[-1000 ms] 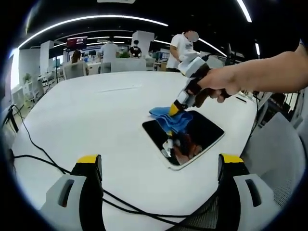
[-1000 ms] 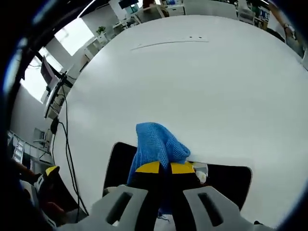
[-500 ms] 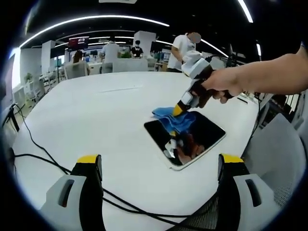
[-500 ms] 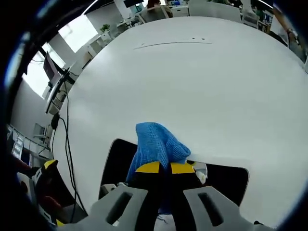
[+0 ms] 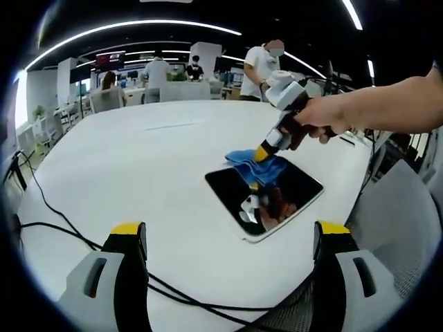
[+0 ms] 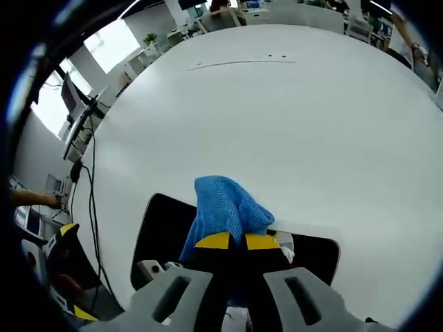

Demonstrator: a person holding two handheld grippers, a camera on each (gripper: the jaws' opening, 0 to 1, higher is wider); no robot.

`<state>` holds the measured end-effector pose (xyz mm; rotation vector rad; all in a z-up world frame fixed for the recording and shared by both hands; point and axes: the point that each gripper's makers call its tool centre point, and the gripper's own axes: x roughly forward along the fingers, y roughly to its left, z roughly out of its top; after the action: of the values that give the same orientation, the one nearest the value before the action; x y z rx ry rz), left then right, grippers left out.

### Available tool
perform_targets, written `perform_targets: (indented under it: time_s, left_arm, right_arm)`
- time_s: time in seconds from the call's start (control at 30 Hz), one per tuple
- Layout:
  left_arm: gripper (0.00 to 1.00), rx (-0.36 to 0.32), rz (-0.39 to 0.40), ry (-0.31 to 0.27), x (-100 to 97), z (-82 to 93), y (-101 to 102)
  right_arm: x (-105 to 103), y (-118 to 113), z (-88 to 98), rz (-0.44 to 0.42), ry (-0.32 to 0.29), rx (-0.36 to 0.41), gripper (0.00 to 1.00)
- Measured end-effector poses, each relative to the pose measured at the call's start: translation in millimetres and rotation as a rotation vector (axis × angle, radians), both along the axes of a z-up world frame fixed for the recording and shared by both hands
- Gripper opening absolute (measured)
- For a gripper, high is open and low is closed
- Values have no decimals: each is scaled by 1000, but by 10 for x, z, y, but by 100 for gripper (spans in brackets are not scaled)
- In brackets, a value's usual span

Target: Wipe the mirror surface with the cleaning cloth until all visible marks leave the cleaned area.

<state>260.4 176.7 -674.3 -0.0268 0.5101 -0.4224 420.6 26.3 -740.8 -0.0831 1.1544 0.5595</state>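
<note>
White table (image 5: 124,159) bears mirror (image 5: 264,196), black cables (image 5: 62,228).

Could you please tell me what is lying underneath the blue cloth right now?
The blue cloth lies over the mirror's far edge and the white table beyond. Marks beneath the cloth are hidden.

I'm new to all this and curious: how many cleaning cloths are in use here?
1. A blue cleaning cloth is pinched in the right hand-held gripper at the mirror's far edge.
</note>
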Motion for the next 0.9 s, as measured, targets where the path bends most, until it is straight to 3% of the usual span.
perform_targets:
  time_s: [0.9]
  left_arm:
    - [99,5,24,-2,7,11,67]
  right_arm:
    - [-12,-208,26,-19,8,-45,0]
